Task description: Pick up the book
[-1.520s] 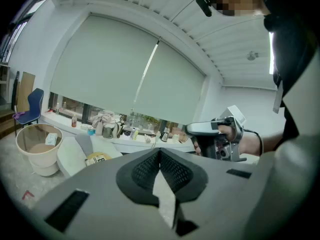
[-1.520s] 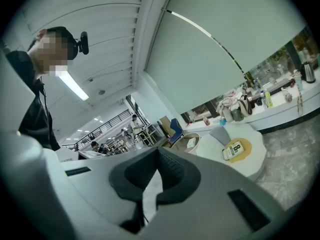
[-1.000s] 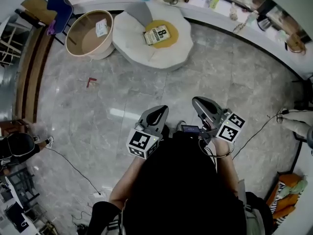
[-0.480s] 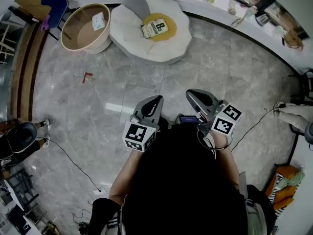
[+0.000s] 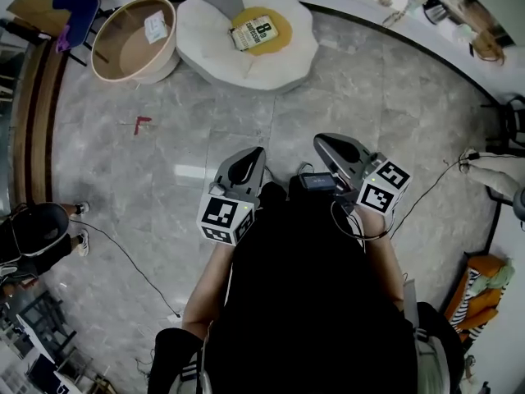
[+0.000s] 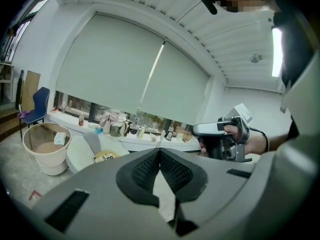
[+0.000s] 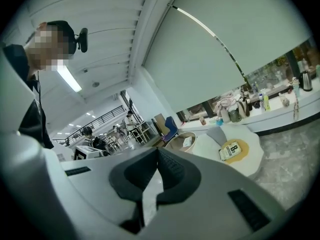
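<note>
Left claw (image 5: 256, 154): held low before the torso, pointing ahead and slightly down; jaws pressed together, nothing between them.
Right claw (image 5: 324, 142): just beside the left, not touching it, on the same heading; jaws together, empty.
Left forearm (image 5: 207, 290), right forearm (image 5: 385, 261): bare, elbows bent, drawn close to the torso.
Right hand (image 6: 231, 133): wrapped round its claw's handle.

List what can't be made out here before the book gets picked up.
- Book: title print too small in every view.
- Tub: white item inside too small to identify.
- Windowsill clutter: cut off by head view's top edge, tiny in gripper views.
</note>
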